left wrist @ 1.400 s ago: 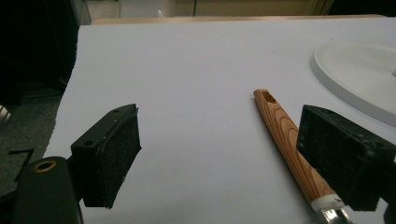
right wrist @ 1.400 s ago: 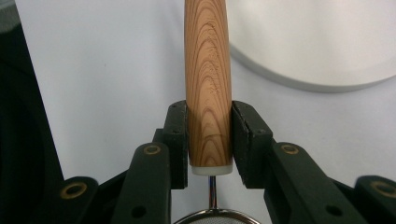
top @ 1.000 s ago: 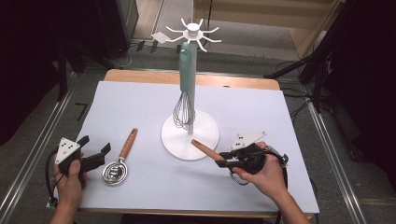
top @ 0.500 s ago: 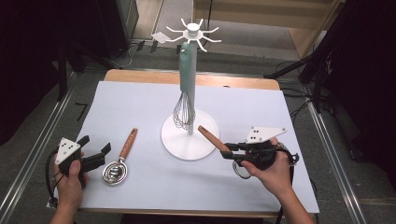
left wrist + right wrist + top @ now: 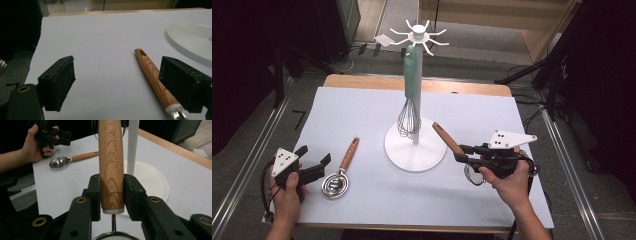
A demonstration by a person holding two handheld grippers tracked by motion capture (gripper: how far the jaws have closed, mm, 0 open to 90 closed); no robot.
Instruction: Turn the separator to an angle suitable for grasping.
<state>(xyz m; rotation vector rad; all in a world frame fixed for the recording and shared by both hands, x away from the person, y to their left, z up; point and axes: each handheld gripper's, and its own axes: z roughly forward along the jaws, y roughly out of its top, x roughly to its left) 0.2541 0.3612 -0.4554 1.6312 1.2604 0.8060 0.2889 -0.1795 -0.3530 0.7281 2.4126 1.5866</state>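
The right gripper (image 5: 460, 153) clamps a wooden-handled strainer (image 5: 447, 138) just right of the white stand (image 5: 414, 150), bare mat stretching right of it. Left of the stand, near the mat's edge, the left gripper (image 5: 319, 160) stands open beside the spoon (image 5: 341, 171).

My right tongs (image 5: 111, 195) are black with brass-coloured rivets, clamped on a strainer handle (image 5: 111, 162) of brown, striped wood grain capped in white. My left tongs (image 5: 125, 85) are black too. The counter (image 5: 362, 105) is covered in white over a tan wood edge. The stand (image 5: 414, 150) is white, the whisk (image 5: 410, 75) has a pale teal handle, and the spoon (image 5: 343, 167) is silver with a brown handle.
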